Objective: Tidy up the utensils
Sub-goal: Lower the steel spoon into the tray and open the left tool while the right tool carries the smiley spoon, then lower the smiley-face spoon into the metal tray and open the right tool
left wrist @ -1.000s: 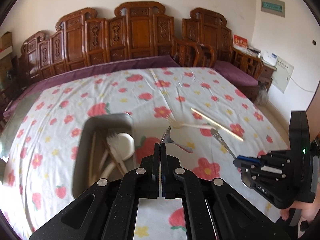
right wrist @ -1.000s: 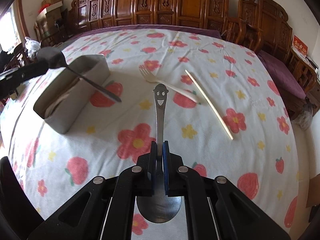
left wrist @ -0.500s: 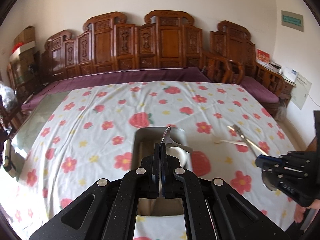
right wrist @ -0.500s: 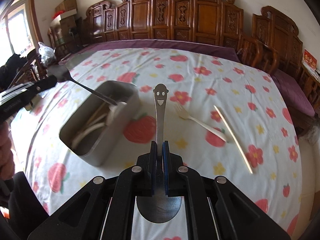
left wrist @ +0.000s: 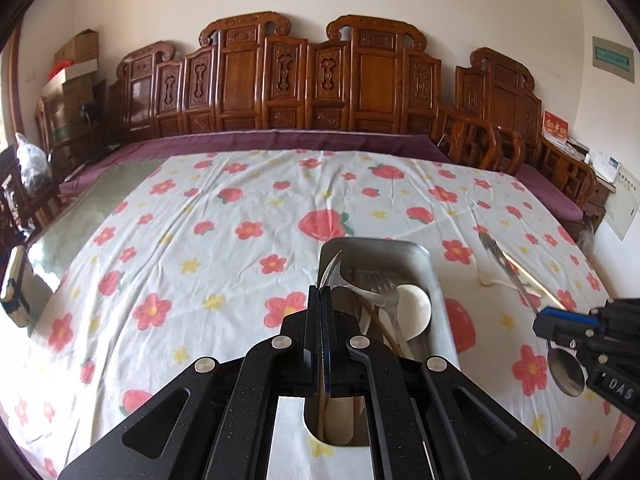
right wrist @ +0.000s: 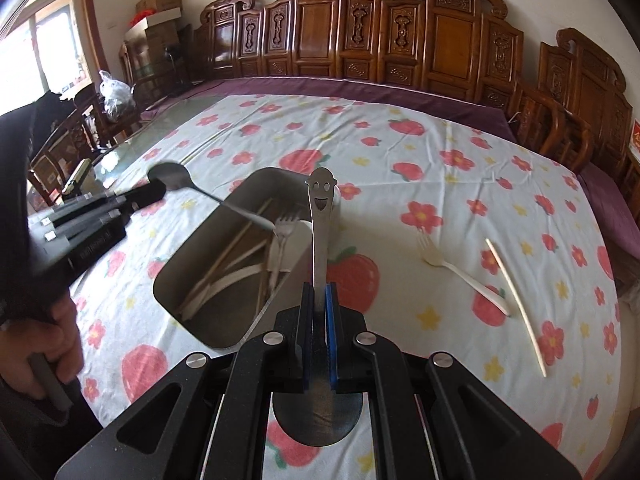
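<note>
The metal tray [right wrist: 224, 332] is a rounded-corner rectangular tin of dull brushed steel, sitting on the flower-and-strawberry printed cloth [right wrist: 400, 152]. Inside it lie pale wooden chopsticks [right wrist: 224, 264], a steel fork [right wrist: 285, 227] and a glossy white ceramic soup spoon [left wrist: 414, 310], all jumbled lengthwise.

The left gripper [left wrist: 321, 300] has its black, speckled jaws pressed tight on a thin steel spoon [right wrist: 172, 176]; the oval bowl sits at the jaws and the slim handle slants down over the tray's open top, its tip near the fork's tines. Whether the tip touches anything inside is hard to tell through the blur.

The right gripper [right wrist: 319, 300], one pad blue, is clamped narrowly on the flat handle of a second steel spoon [right wrist: 320, 216], whose end is cut into a smiling face with a little cap; its round bowl hangs under the jaws. It hovers by the tray's near right corner.

Off to the right on the cloth lie a cream plastic fork [right wrist: 460, 276] and, just beside it, a single pale chopstick [right wrist: 516, 304]. Carved dark wooden benches [right wrist: 400, 40] line the back wall.
</note>
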### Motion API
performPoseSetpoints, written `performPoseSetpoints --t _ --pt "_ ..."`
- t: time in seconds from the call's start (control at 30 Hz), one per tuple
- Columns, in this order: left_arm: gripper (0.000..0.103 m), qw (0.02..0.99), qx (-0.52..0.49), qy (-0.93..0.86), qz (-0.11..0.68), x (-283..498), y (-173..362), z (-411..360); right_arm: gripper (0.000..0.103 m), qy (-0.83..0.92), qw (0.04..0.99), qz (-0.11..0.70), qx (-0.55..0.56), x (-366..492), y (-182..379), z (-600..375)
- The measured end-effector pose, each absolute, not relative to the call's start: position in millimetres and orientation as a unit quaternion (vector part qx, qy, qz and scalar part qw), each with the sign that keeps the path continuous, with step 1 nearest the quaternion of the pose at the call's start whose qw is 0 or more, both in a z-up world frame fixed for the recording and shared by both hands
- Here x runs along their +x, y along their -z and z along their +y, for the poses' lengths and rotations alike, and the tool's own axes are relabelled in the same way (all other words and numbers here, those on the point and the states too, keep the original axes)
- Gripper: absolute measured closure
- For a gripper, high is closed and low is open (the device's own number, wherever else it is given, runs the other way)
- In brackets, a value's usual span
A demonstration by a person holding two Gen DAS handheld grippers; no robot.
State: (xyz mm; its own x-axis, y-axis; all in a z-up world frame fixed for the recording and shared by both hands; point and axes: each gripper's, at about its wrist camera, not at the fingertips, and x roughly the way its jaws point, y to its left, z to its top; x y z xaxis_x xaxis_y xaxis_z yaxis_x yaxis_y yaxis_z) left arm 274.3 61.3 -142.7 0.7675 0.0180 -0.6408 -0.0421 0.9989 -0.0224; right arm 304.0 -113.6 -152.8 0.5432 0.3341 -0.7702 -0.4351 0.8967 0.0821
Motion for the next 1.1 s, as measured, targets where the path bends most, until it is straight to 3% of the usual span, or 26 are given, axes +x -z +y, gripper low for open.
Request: performPoseSetpoints --t 0.4,0.6,1.1 --pt "0.1 0.93 -0.01 0.035 0.367 267 158 49 0.096 -0.234 0.87 0.43 -0.057 326 155 -80" --pt "0.085 0.928 -0.034 0.057 0.367 262 149 56 0.096 -0.237 0.867 0.434 -0.055 330 154 -67" --pt "0.085 0.939 -0.016 0.022 0.343 261 128 85 0.096 -0.244 0.855 0.458 -0.015 344 172 -39"
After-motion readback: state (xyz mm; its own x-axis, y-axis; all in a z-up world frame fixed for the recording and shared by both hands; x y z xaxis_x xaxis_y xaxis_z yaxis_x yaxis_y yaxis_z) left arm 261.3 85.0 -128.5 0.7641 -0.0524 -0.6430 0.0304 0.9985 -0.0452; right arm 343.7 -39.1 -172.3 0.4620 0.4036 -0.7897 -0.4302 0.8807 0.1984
